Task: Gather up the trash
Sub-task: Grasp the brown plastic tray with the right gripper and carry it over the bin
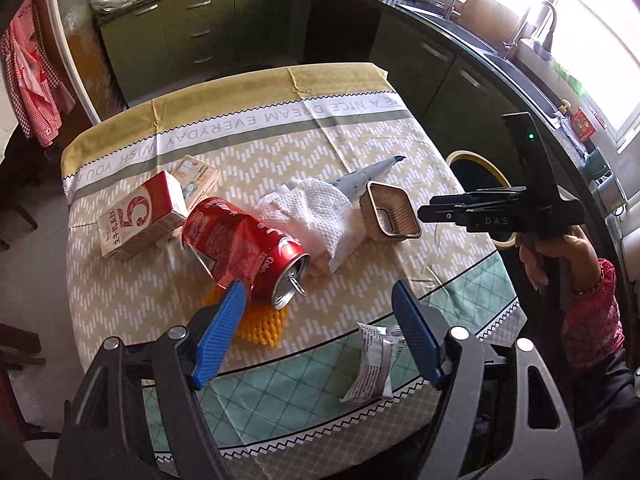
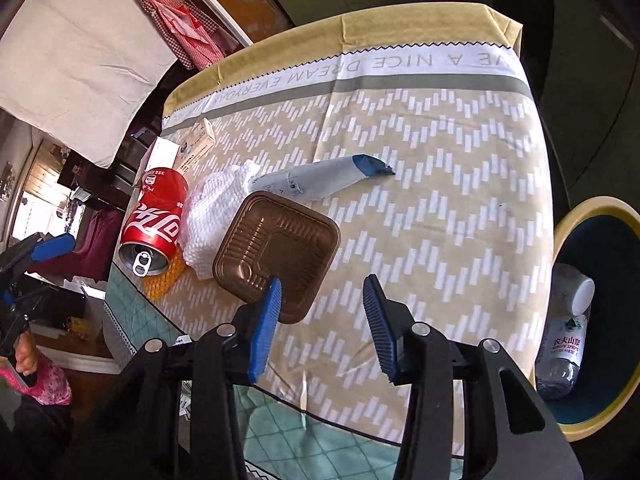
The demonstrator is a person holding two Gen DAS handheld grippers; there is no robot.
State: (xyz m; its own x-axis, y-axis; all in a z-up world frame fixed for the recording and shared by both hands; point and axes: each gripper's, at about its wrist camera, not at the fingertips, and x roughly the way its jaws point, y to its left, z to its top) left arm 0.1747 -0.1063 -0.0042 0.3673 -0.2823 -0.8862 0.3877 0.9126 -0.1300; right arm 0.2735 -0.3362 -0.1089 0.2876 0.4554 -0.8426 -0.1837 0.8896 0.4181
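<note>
A crushed red cola can (image 1: 244, 244) lies on the tablecloth beside a white paper towel (image 1: 308, 216) and a brown plastic tray (image 1: 390, 212). My left gripper (image 1: 318, 292) hangs open just in front of the can, its left finger near the can's mouth. An orange foam net (image 1: 260, 324) and a crumpled wrapper (image 1: 372, 364) lie close by. My right gripper (image 2: 323, 280) is open above the cloth, its left finger at the near corner of the brown tray (image 2: 276, 248). Beyond it lie a grey-blue tube (image 2: 320, 176) and the can (image 2: 156, 220).
A yellow-rimmed bin (image 2: 592, 428) stands off the table's right side with a water bottle (image 2: 568, 328) in it. A red-and-white carton (image 1: 140, 216) and a small box (image 1: 200, 178) sit at the table's left. Dark kitchen cabinets (image 1: 180, 36) line the back.
</note>
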